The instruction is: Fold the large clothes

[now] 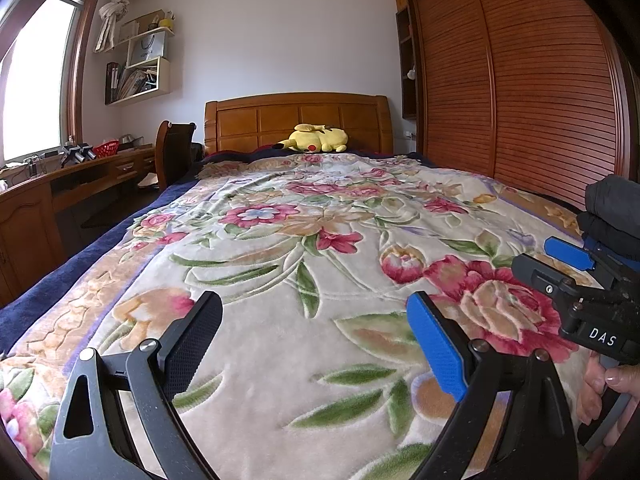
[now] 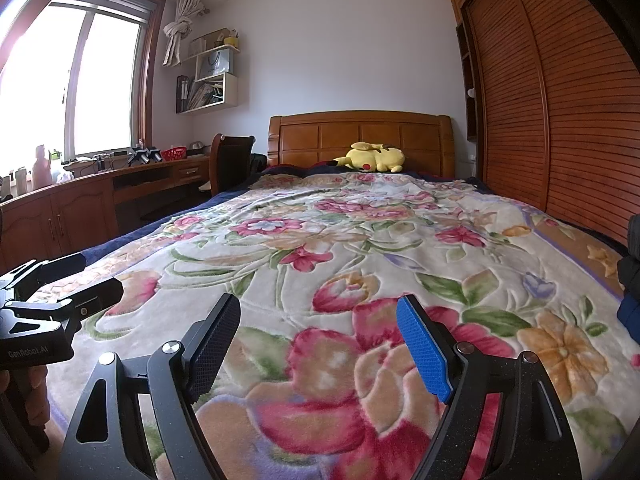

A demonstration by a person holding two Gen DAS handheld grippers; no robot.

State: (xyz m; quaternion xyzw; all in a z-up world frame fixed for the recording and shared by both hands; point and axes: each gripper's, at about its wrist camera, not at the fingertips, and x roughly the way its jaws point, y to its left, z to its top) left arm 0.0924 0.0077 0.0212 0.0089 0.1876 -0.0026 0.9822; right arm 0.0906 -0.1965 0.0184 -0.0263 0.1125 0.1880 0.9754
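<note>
Black grippers, left gripper (image 1: 314, 338), right gripper (image 2: 318, 344), one blue finger pad each, silver screws, "DAS" marking

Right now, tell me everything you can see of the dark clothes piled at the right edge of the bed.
The dark clothes sit as a stack at the right edge of the floral blanket, near the wardrobe doors. The visible layers look folded: a charcoal-grey padded-looking piece on top, a darker one beneath, and a blue layer showing lowest in the right wrist view. The frame edge cuts the stack off, so its full size and the garment types cannot be told. The right gripper hangs open in front of it; whether they touch is unclear.
</note>
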